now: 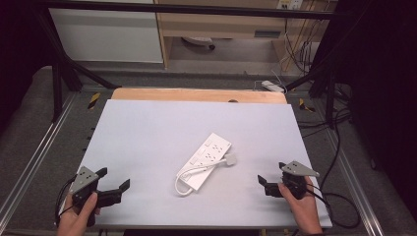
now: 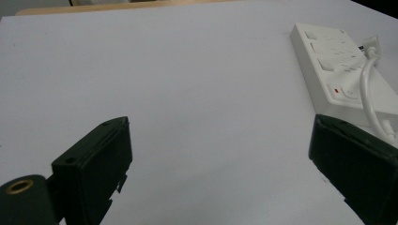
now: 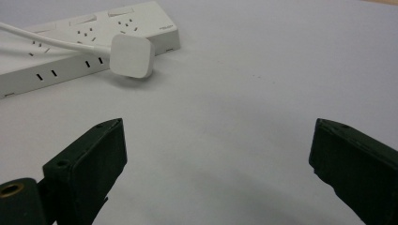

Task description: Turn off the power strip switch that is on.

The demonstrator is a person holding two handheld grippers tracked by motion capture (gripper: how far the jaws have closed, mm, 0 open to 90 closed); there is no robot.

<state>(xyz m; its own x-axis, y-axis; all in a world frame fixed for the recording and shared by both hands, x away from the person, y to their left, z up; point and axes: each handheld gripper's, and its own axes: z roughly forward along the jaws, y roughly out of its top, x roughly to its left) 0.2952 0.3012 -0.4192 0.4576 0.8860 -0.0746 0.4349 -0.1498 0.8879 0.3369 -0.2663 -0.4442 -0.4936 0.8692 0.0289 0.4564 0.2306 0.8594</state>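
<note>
A white power strip (image 1: 205,160) lies slanted in the middle of the white tabletop, with its own white cable (image 1: 189,173) looped over it and the white plug (image 1: 230,159) resting beside its right edge. My left gripper (image 1: 114,178) is held at the near left, open, with nothing between its jaws; the strip (image 2: 345,70) lies ahead of it to the right. My right gripper (image 1: 271,173) is held at the near right, open and empty. Ahead of it to the left are the plug (image 3: 132,56) and the strip (image 3: 75,42).
The white tabletop (image 1: 147,132) rests on a wooden board (image 1: 196,94) inside a dark metal frame. A white adapter (image 1: 272,86) and several cables lie on the floor beyond the far right corner. Black cables (image 1: 334,196) trail off the table's right side.
</note>
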